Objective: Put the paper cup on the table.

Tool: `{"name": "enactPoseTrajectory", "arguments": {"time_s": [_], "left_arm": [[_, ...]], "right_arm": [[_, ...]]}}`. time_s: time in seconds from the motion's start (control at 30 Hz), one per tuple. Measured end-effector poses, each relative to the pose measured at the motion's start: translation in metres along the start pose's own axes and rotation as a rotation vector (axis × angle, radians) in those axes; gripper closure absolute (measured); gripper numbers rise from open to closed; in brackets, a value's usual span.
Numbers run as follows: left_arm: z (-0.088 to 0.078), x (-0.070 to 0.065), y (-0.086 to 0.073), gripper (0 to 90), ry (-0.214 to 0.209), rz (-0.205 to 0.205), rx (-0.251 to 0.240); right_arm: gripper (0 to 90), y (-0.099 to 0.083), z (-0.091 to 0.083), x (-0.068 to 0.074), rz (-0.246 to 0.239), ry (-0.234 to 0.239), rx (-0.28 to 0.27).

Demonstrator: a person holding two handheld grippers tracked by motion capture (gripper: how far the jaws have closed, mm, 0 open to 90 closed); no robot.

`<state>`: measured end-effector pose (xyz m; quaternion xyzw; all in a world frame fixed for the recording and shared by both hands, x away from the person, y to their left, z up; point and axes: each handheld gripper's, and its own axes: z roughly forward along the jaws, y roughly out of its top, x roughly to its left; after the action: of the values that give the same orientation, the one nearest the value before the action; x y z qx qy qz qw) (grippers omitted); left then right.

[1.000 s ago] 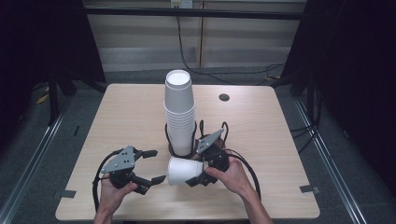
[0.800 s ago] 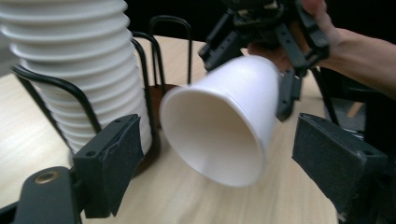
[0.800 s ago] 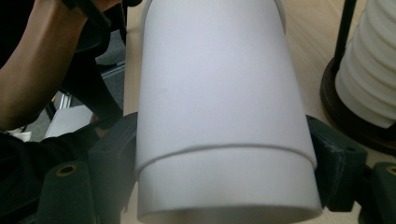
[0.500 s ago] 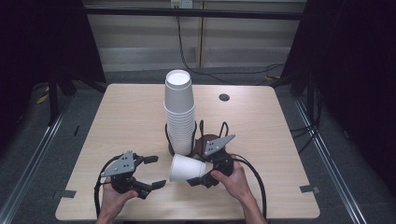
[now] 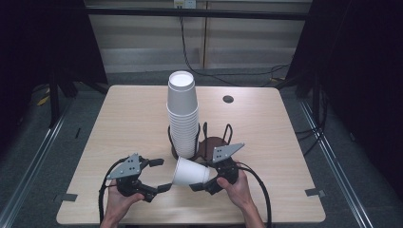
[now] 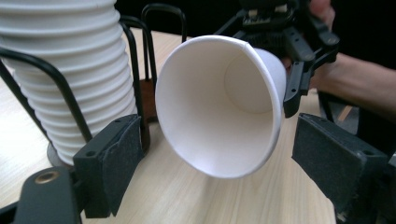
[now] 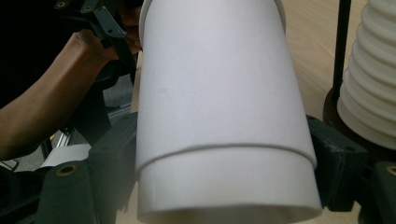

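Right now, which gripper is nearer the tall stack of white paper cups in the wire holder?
Right. The right gripper, shut on a sideways paper cup, sits just in front of the cup stack. The left gripper, open, is farther off to the front-left.

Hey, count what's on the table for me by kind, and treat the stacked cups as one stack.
Stack of white cups: 1
Loose white paper cups, nested, held sideways in the right hand-held gripper: 2
Black wire cup holder: 1
Hand-held grippers, counting the open left hand-held gripper: 2
Total: 6
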<state>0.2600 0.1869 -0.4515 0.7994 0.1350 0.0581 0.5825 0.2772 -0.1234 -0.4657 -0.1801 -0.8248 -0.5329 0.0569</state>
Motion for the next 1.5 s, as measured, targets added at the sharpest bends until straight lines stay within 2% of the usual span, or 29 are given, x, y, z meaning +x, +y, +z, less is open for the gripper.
{"name": "enactPoseTrajectory", "arguments": {"time_s": [0.17,0.27,0.4,0.43,0.6,0.73,0.87,0.97,1.03,1.23,1.5], "left_arm": [[0.002,-0.002,0.0,15.7,-0.007,0.002,-0.016],[0.005,-0.004,-0.001,15.6,-0.024,-0.002,-0.024],[0.01,-0.002,-0.002,15.5,-0.01,-0.013,-0.015],[0.012,-0.001,-0.002,15.5,-0.001,-0.013,-0.008],[0.016,0.003,-0.003,13.9,-0.049,-0.014,-0.019],[0.021,0.005,-0.001,6.3,-0.056,-0.009,-0.023],[0.025,0.006,0.001,5.4,-0.074,-0.006,-0.018],[0.028,0.008,0.001,3.5,-0.074,-0.019,-0.018],[0.031,0.008,0.001,3.6,-0.093,-0.027,-0.026],[0.039,0.009,0.003,4.1,-0.124,-0.028,-0.009],[0.041,0.009,0.004,5.2,-0.133,-0.034,-0.014]], "right_arm": [[21.9,0.0,-0.001,0.002,-0.023,0.008,-0.052],[21.9,-0.001,0.001,0.003,-0.034,0.013,-0.074],[21.9,-0.002,0.003,0.002,-0.038,0.029,-0.086],[21.9,-0.003,0.004,0.002,-0.038,0.033,-0.088],[21.9,-0.006,0.007,0.001,-0.039,0.053,-0.081],[22.0,-0.004,0.008,0.002,-0.049,0.06,-0.079],[22.0,-0.003,0.007,0.003,-0.063,0.058,-0.077],[22.0,-0.003,0.006,0.003,-0.062,0.055,-0.077],[22.0,-0.002,0.006,0.003,-0.064,0.053,-0.076],[22.0,-0.002,0.009,0.002,-0.071,0.057,-0.07],[21.9,-0.001,0.008,0.003,-0.076,0.059,-0.07]]}}
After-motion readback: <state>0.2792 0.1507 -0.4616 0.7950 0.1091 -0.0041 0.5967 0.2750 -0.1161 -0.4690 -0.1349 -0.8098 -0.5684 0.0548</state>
